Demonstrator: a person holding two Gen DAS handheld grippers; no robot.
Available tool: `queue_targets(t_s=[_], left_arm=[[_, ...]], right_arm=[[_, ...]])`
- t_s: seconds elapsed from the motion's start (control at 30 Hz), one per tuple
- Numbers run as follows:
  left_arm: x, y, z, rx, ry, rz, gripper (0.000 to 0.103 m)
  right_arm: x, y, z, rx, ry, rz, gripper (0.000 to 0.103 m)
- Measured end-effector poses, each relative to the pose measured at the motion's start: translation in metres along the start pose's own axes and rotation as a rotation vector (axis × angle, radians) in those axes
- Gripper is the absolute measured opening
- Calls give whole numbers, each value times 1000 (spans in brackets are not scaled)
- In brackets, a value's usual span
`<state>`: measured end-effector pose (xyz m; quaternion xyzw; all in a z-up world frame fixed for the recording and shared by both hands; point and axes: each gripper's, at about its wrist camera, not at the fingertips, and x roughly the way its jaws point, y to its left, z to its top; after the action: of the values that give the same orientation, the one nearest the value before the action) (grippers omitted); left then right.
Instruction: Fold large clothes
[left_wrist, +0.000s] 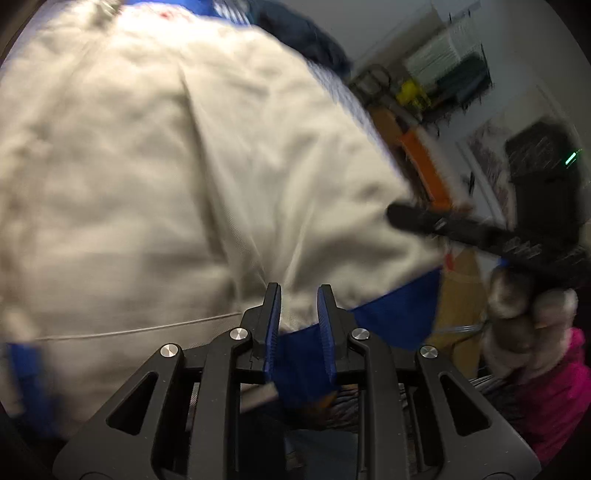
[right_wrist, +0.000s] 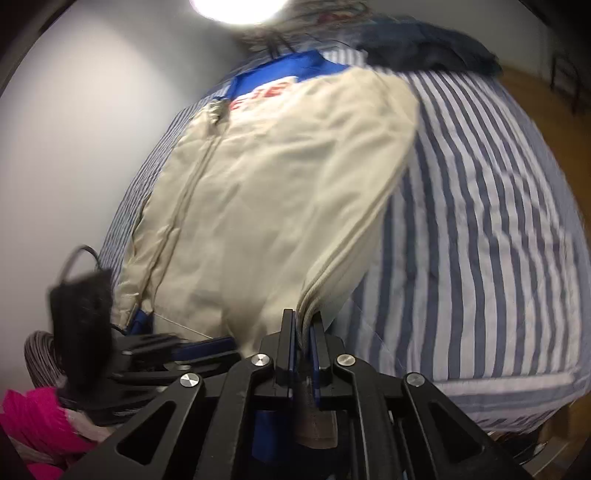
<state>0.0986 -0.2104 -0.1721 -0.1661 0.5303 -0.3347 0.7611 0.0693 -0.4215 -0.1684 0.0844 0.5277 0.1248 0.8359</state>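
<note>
Seen from the left wrist, a cream jacket (left_wrist: 177, 166) with a blue hem band (left_wrist: 391, 310) fills the frame. The left gripper (left_wrist: 298, 314) has its fingers apart with the band lying between them; whether the pads truly pinch the cloth cannot be told. Just right of the jacket's lower corner, the right gripper (left_wrist: 461, 229) reaches in, carried by a gloved hand (left_wrist: 528, 321).

From the right wrist, the jacket (right_wrist: 258, 206) lies spread on a bed with a blue-and-white striped cover (right_wrist: 480, 229), zip side up, collar end far from the camera, where a dark garment (right_wrist: 424, 48) sits just beyond it. The right gripper (right_wrist: 303, 343) has its fingers drawn together, clamped on the jacket's near seam edge. The left gripper (right_wrist: 177, 350) sits at the hem, left of that seam.

The jacket looks light, soft and somewhat slick, likely to sag and slide; the banded hem corners and seams appear the firmest places to hold.
</note>
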Motion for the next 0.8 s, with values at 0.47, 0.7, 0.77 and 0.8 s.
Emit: queue_targets(t_s=[0.47, 0.7, 0.77, 0.8], left_arm=[[-241, 74, 25, -178, -501, 65, 21], [-262, 122, 24, -292, -561, 60, 21], [-260, 128, 25, -301, -559, 66, 21], [-261, 129, 25, -298, -558, 75, 21]], right_arm=[[28, 129, 40, -381, 75, -136, 4], [94, 197, 41, -598, 158, -187, 4], [118, 202, 39, -628, 195, -197, 4], [131, 202, 37, -631, 217, -201, 4]])
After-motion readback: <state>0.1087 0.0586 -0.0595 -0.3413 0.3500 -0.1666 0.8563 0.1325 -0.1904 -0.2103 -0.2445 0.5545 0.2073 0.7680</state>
